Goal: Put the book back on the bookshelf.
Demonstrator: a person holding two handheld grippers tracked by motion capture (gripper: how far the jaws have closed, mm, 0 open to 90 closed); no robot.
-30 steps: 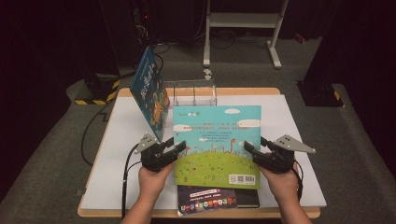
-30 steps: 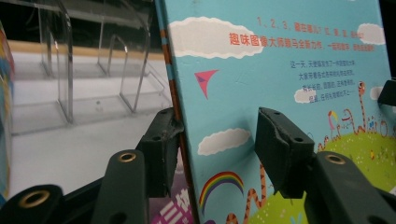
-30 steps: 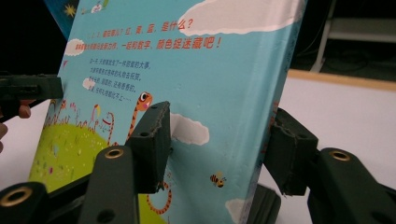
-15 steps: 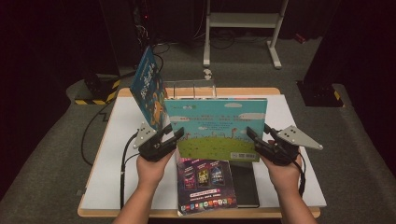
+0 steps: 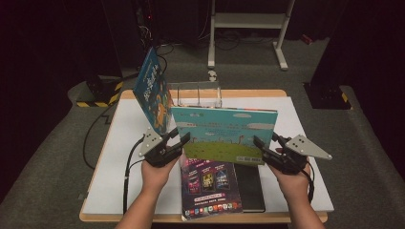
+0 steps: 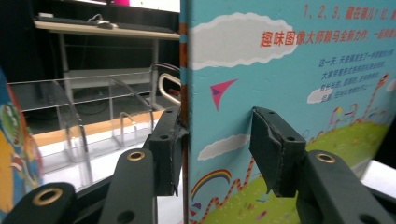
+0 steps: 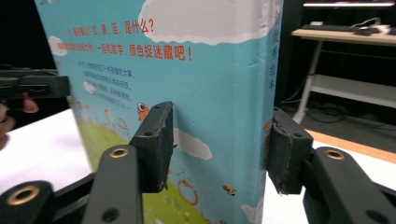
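From the high view, I hold the picture book [image 5: 224,133] up between my left gripper [image 5: 179,143] and right gripper [image 5: 261,147], above a dark book [image 5: 210,183] on the table [image 5: 119,143]. Left gripper view: jaws half-closed on the book's edge. Right gripper view: jaws straddle its spine and have just opened slightly.
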